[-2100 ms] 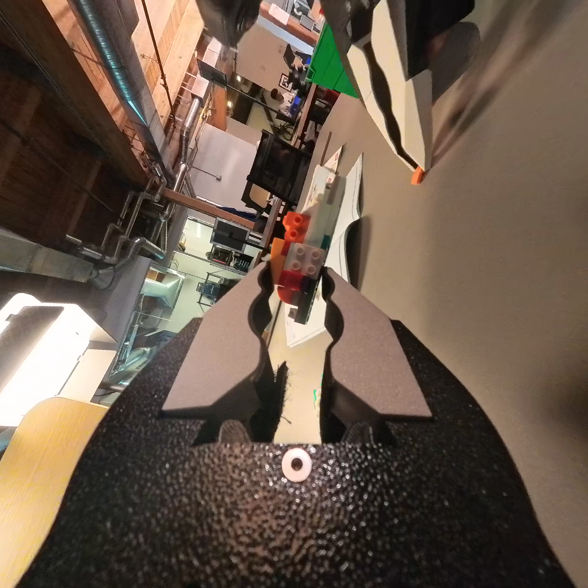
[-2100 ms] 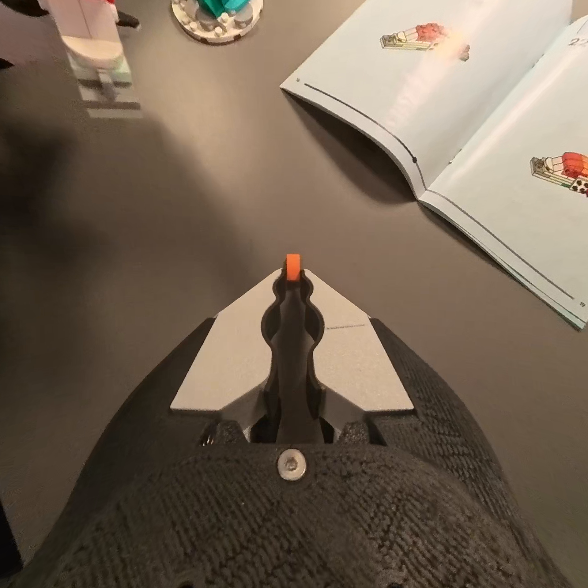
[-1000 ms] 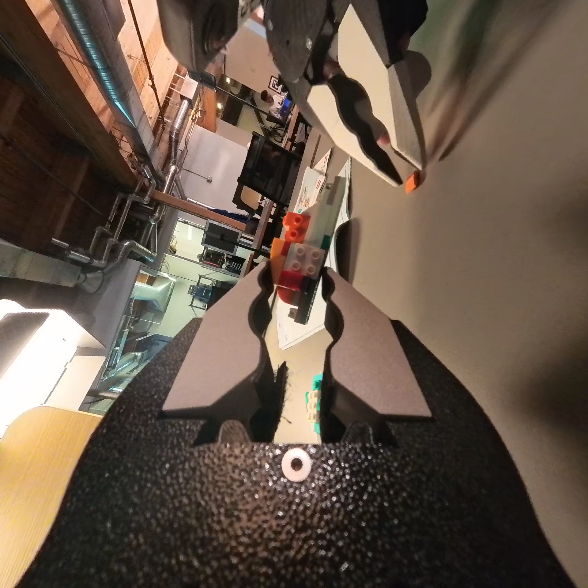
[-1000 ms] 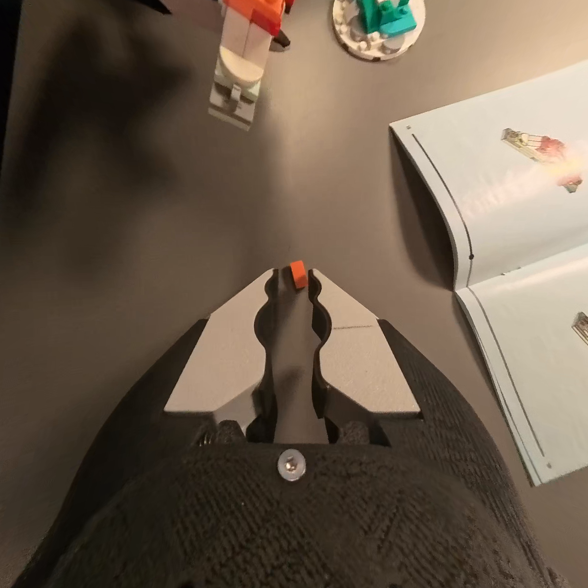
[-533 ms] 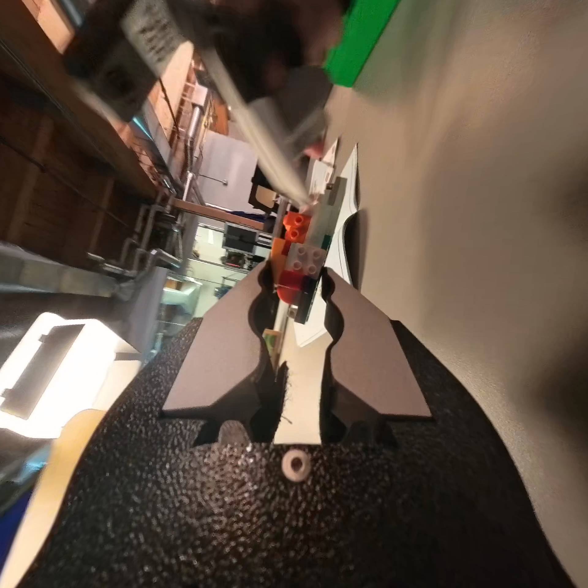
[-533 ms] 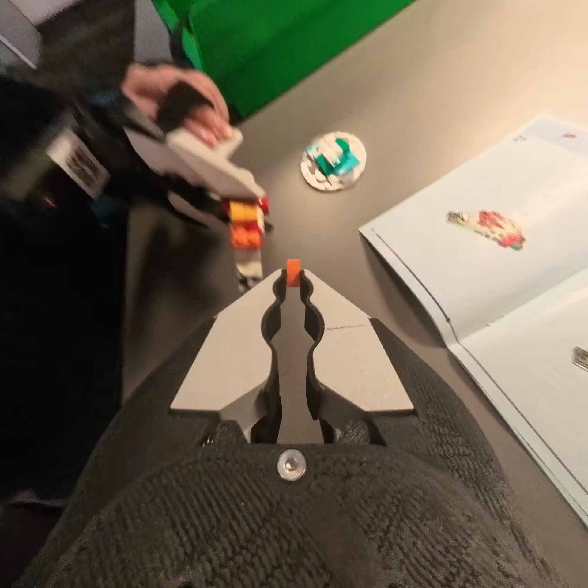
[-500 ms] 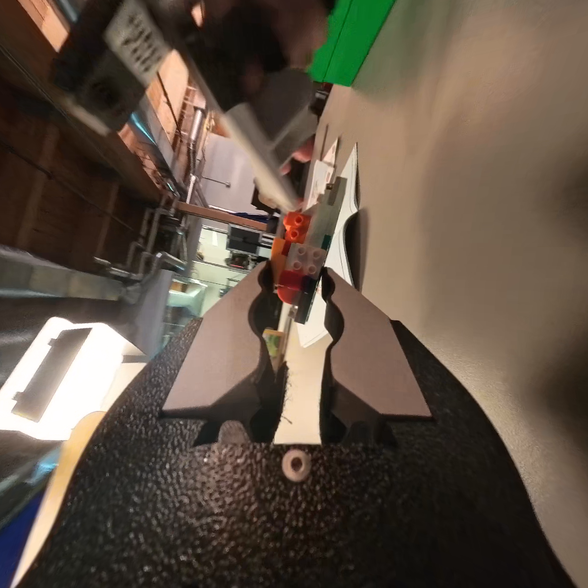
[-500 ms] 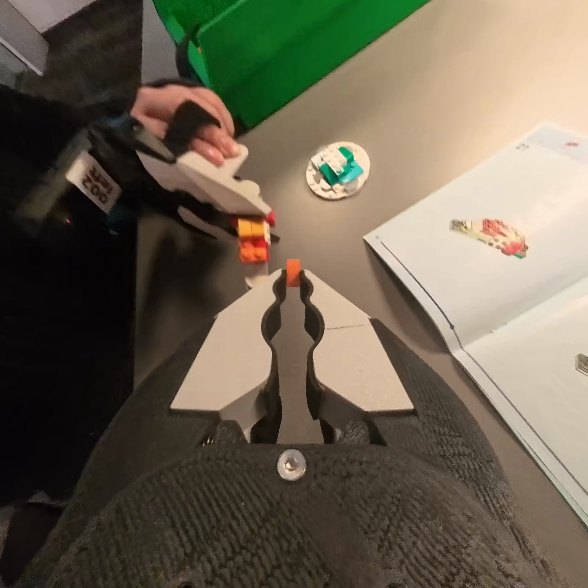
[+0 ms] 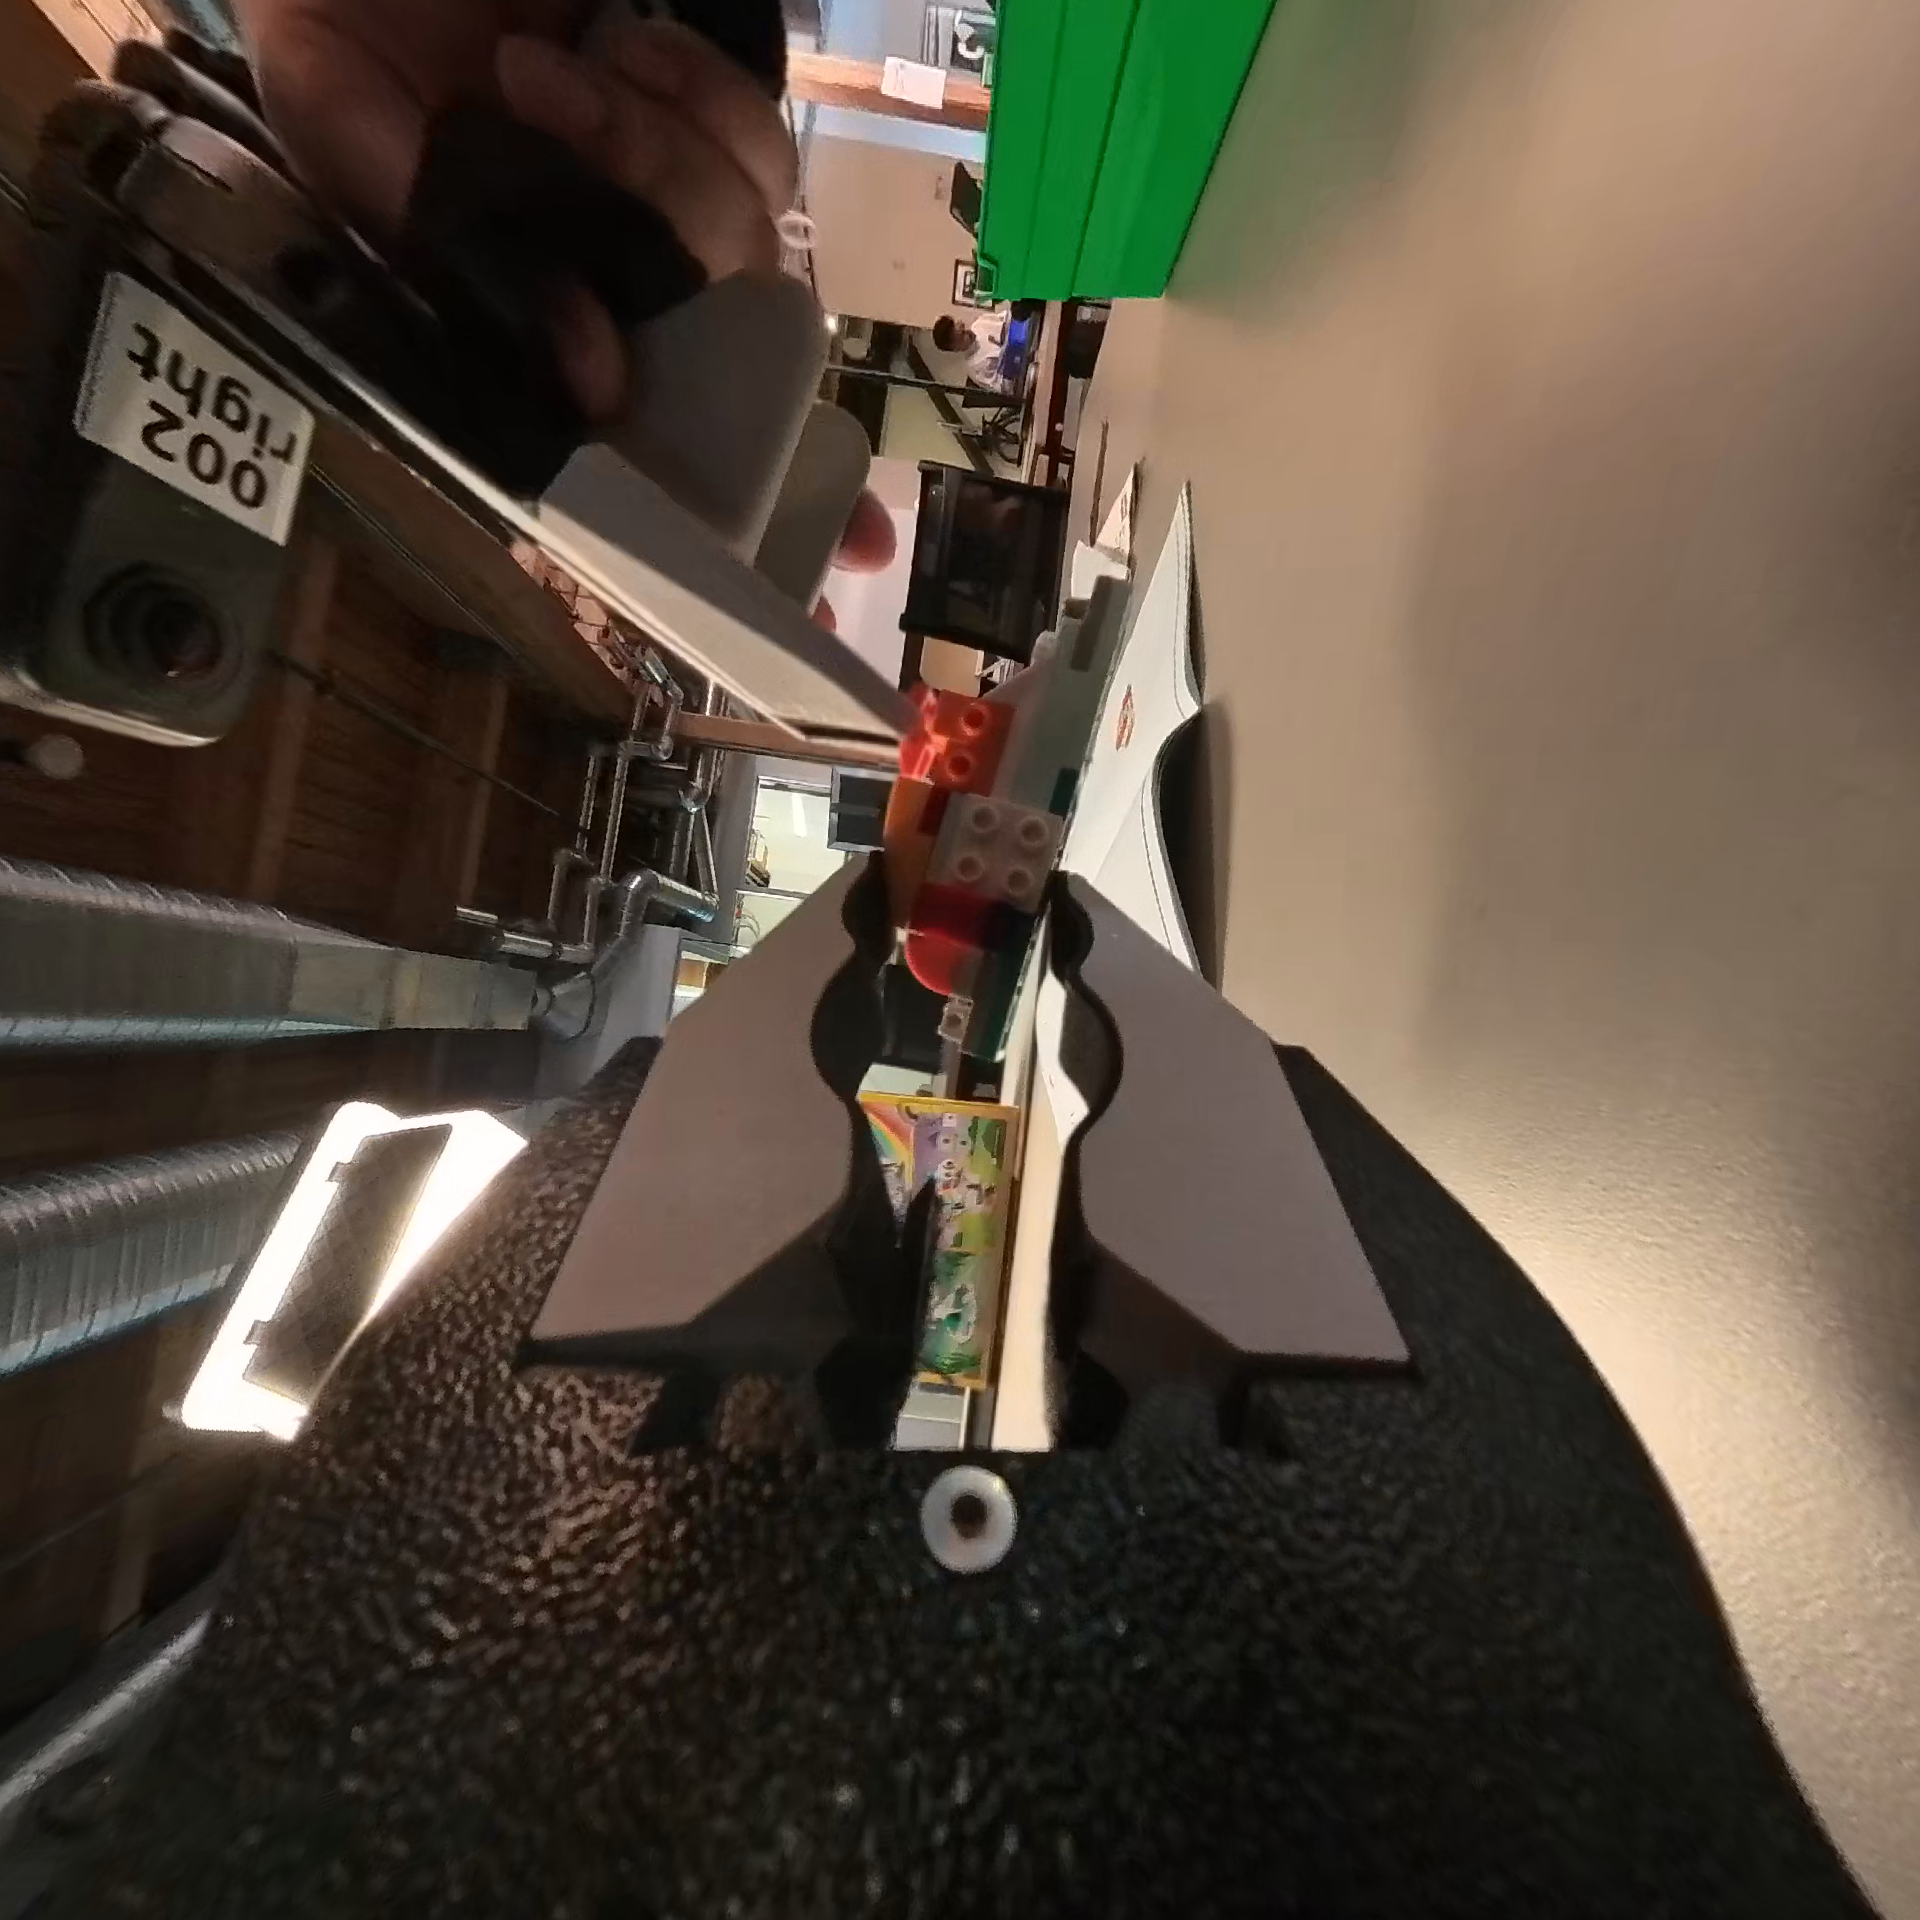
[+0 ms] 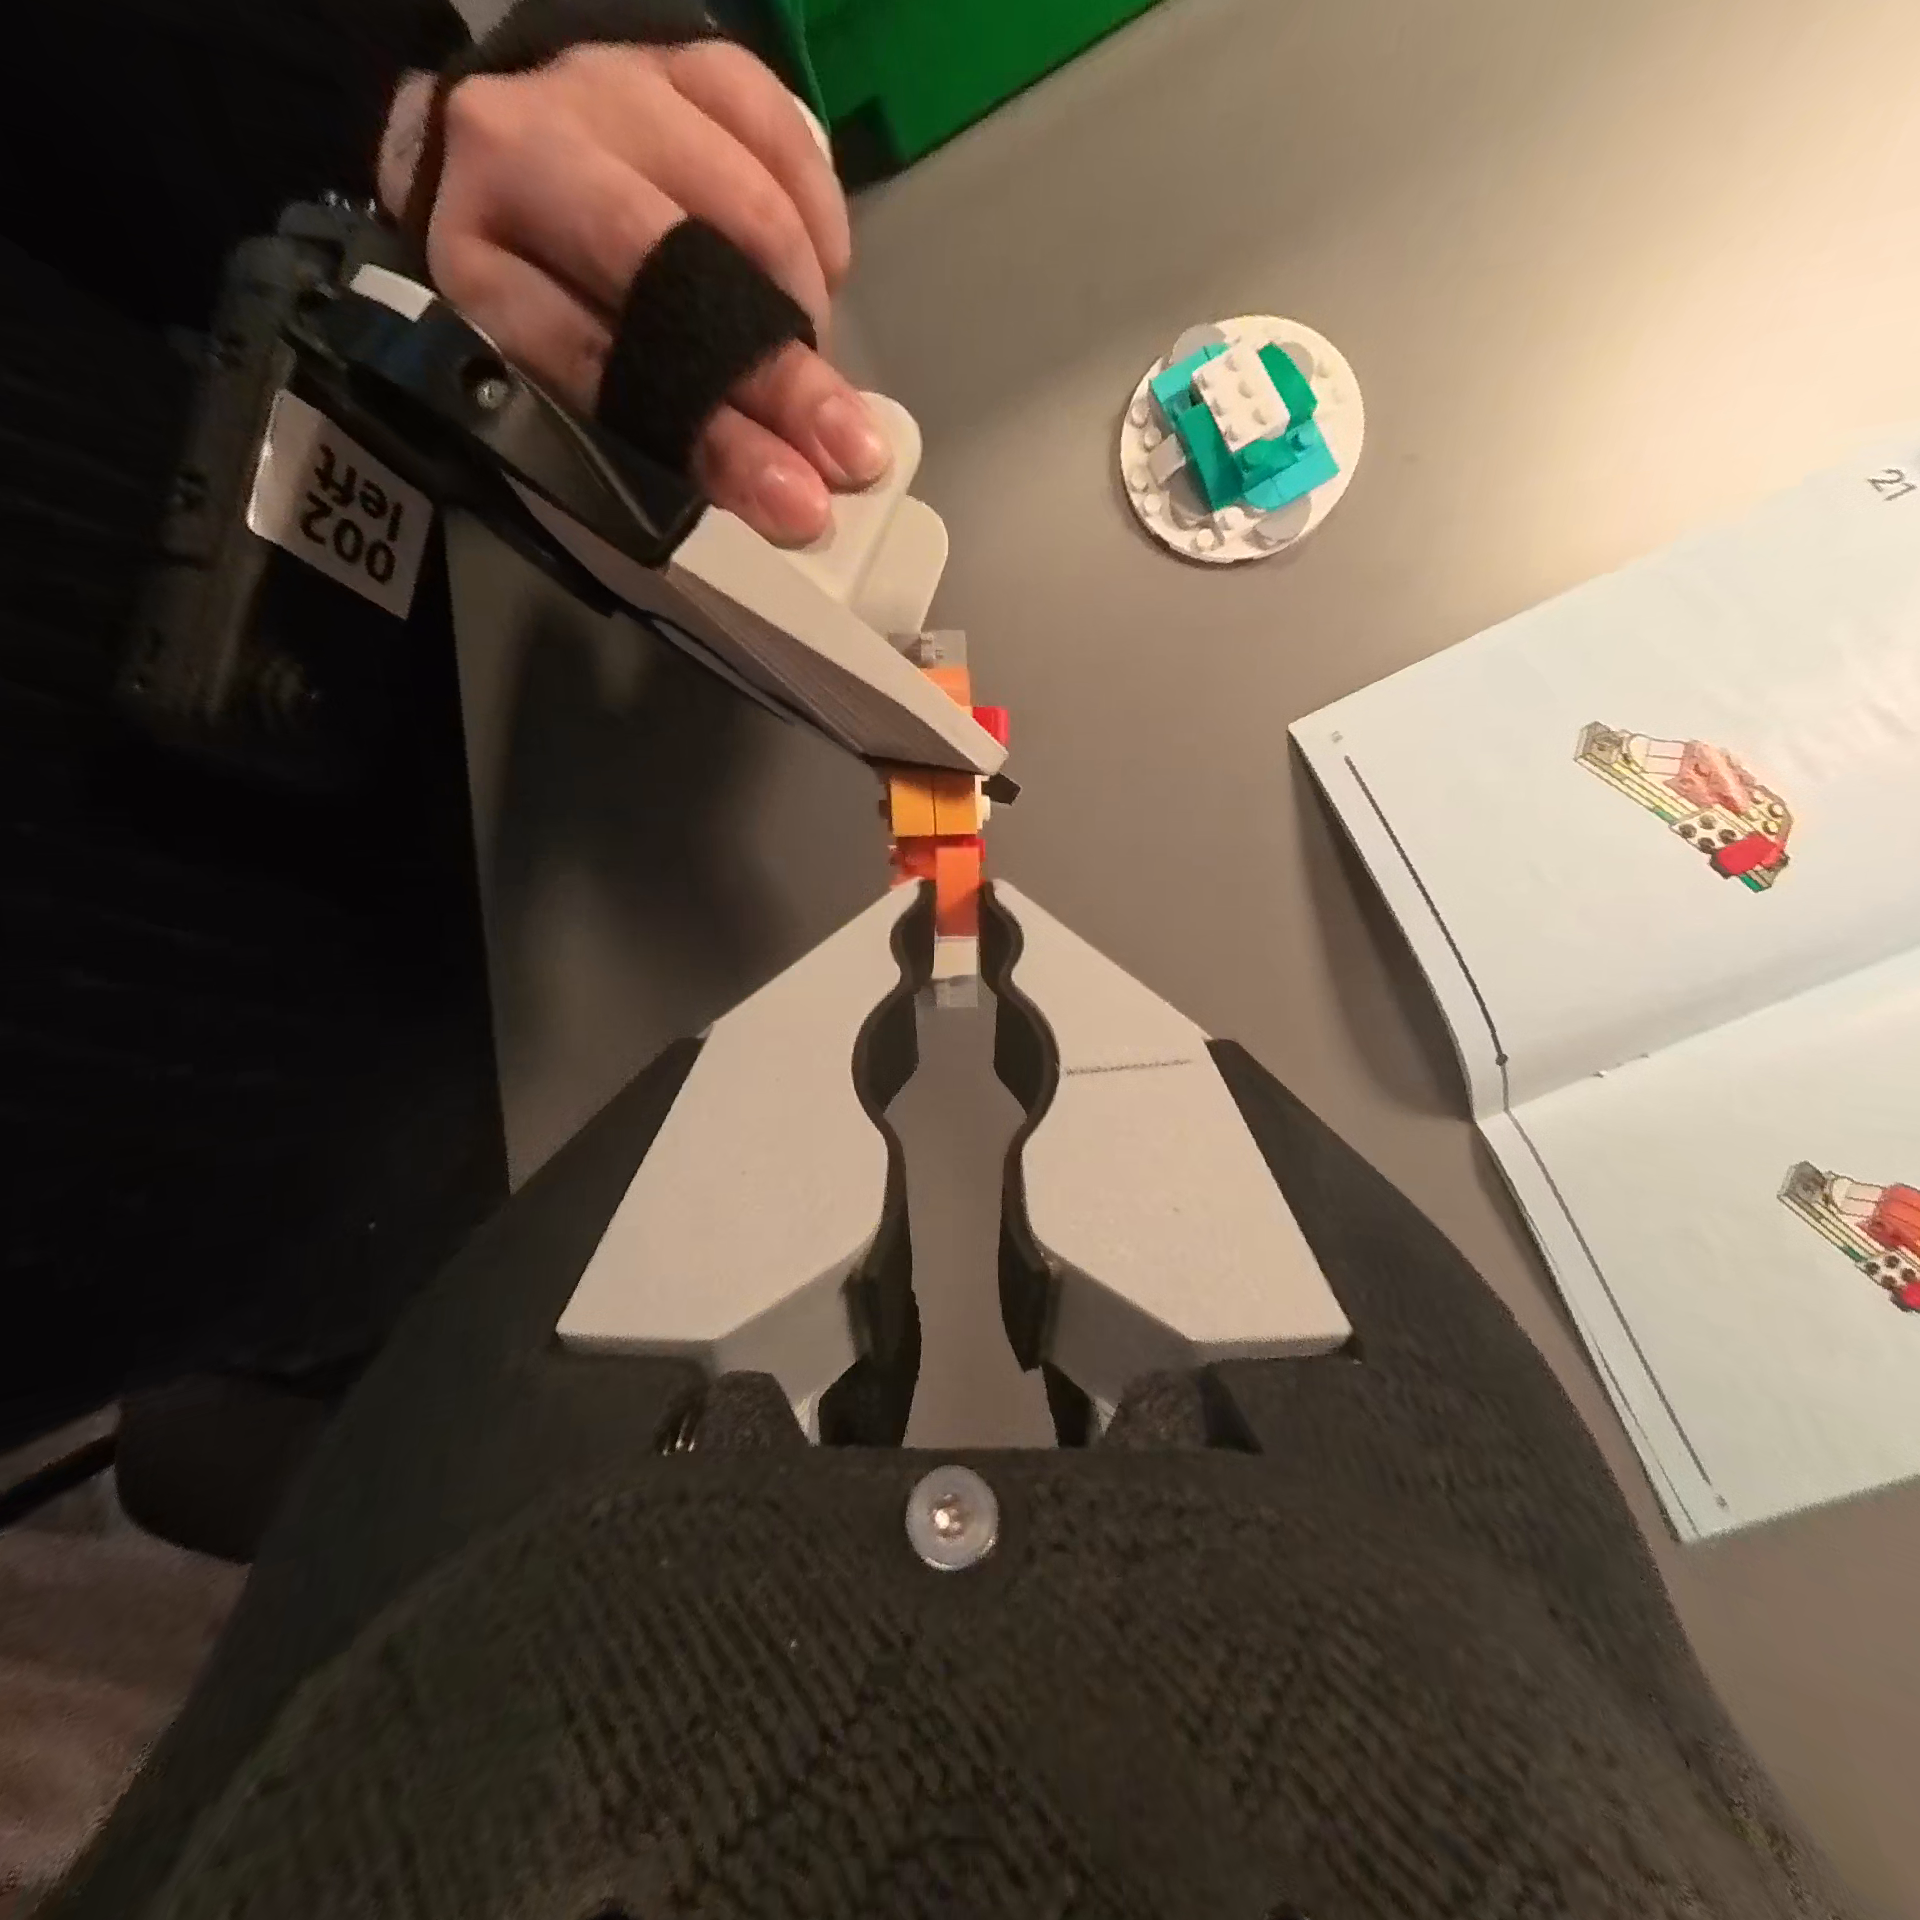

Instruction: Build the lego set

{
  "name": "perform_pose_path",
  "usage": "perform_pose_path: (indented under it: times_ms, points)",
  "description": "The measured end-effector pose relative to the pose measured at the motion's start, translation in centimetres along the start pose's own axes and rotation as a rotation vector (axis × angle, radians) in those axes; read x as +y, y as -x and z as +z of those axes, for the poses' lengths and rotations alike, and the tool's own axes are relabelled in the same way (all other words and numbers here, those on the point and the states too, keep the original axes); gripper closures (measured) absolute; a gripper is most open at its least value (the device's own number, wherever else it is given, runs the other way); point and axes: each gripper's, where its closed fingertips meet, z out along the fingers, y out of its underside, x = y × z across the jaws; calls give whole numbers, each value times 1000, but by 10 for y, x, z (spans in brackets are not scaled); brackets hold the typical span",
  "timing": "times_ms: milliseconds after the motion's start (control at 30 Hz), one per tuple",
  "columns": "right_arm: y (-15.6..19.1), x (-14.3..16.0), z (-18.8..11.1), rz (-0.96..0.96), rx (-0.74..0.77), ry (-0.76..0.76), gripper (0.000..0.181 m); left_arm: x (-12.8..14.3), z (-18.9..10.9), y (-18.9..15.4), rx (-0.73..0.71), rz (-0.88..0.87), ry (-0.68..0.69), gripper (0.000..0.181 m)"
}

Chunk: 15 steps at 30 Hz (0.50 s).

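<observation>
My left gripper (image 9: pixel 966 904) is turned on its side, the grey table (image 9: pixel 1558 727) running up the right edge of its view. Its jaws are closed on the lower end of the brick model (image 9: pixel 982 831), held clear of the table; the red, grey and orange bricks stick out past the fingertips. In the right wrist view the same gripper (image 10: pixel 935 748) comes in from the upper left, angled down. The hand (image 10: pixel 644 208) driving it has a black strap over one finger.

My right gripper (image 10: pixel 951 914) points straight at the model (image 10: pixel 940 862) from below. A small orange brick (image 10: pixel 956 894) sits pinched between its narrowly set fingertips, pressed against the orange end of the model. A white and grey part of the model shows in the gap behind the tips. From the left wrist view the right gripper (image 9: pixel 888 732) slants in from the upper left, its tip meeting the orange studded bricks at the model's far end. I cannot see the join itself.

Near the model on the table: a round white plate with a teal and white build (image 10: pixel 1242 431), well apart from both grippers. An open instruction booklet (image 10: pixel 1662 987) lies to the right. A green bin (image 10: pixel 914 62) stands at the far edge.
</observation>
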Motion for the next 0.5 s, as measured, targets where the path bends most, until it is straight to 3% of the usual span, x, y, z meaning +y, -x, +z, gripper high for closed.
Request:
perform_pose_path:
  times_ms: [500]
  points:
    - [6, 3, 2, 1, -27, 96, 175, -7, 0, -1, 2, -6, -20, 154]
